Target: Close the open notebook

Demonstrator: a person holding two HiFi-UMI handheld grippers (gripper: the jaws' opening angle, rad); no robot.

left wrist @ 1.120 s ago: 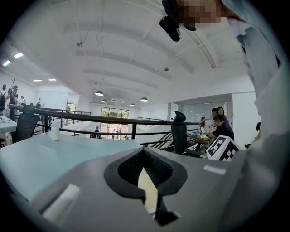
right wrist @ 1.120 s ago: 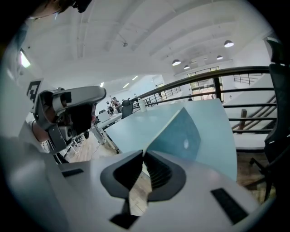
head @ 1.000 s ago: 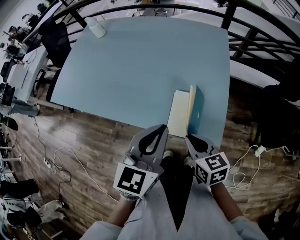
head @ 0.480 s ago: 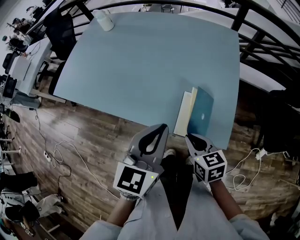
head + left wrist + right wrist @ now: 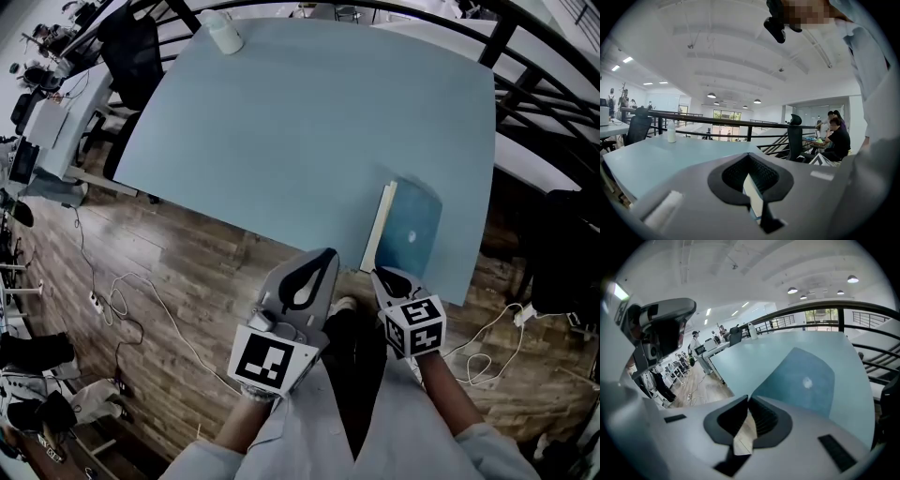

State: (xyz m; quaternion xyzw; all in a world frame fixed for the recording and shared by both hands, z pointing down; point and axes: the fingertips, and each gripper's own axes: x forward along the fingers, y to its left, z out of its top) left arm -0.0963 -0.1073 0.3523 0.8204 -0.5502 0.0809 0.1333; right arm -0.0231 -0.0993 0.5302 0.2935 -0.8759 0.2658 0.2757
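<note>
The teal-covered notebook lies cover up at the table's near right corner, just beyond the left gripper and right gripper, whose fingers meet at the tips, empty.

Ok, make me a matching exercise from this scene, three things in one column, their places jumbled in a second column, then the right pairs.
Things:
1. white plastic bottle
2. teal-covered notebook
3. black office chair

Places:
A. near right part of the pale blue table
B. on the floor beside the table's left edge
C. far left corner of the table

Pairs: 1-C, 2-A, 3-B
</note>
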